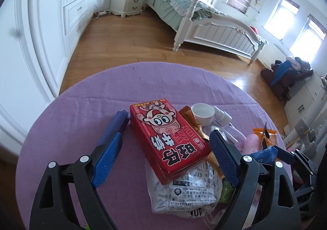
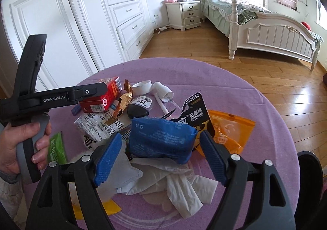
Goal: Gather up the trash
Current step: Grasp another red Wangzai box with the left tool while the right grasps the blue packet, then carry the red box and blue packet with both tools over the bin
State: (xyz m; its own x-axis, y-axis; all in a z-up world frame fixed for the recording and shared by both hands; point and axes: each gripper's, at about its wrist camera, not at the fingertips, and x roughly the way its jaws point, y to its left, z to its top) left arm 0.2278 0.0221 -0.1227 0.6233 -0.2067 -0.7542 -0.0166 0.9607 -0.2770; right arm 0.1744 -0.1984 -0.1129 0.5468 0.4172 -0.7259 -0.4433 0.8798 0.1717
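Observation:
A pile of trash lies on a round table under a purple cloth (image 1: 71,111). My left gripper (image 1: 167,125) is open, its blue fingers close on either side of a red cartoon box (image 1: 167,135) that rests on a printed plastic mailer (image 1: 190,189). In the right wrist view, a hand (image 2: 24,144) holds the left gripper (image 2: 90,93) over the red box (image 2: 98,101). My right gripper (image 2: 161,135) is open around a blue packet (image 2: 161,138), with gaps on both sides. Crumpled white tissues (image 2: 184,185) lie below the packet.
Around the pile lie a white cap (image 2: 143,86), a white spray nozzle (image 2: 161,90), a black battery card (image 2: 194,111), an orange pouch (image 2: 231,127) and a green packet (image 2: 57,148). Beyond the table are wood floor, a wardrobe (image 2: 71,25), a nightstand (image 2: 184,15) and a bed (image 2: 265,31).

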